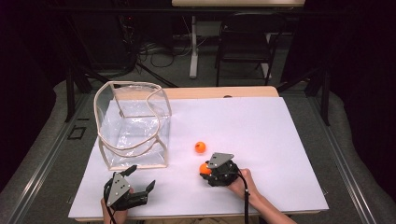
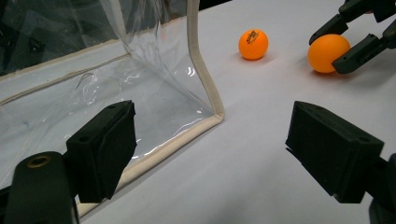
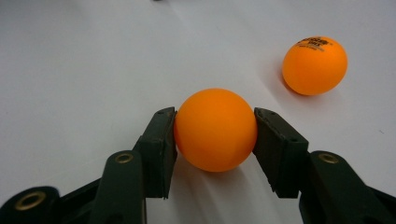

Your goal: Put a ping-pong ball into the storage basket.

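The right gripper (image 3: 215, 135) has its jaws pressed against both sides of an orange ping-pong ball (image 3: 215, 129), which sits on the white sheet (image 1: 261, 126) in the lower middle of the high view; the pads meet the ball near its widest line, likely so that it cannot squirt out when lifted. A second ping-pong ball (image 1: 200, 147), printed with a dark logo, lies free just above and left of the held one, apart from it. The left gripper (image 1: 135, 179) rests near the bottom left of the high view with its jaws spread wide and nothing between them, pointed toward the clear plastic bag (image 1: 133, 126) with beige trim. That bag stands open-topped in the left half of the sheet, seemingly placed to receive the balls, and the idle left gripper looks ready to steady its edge.
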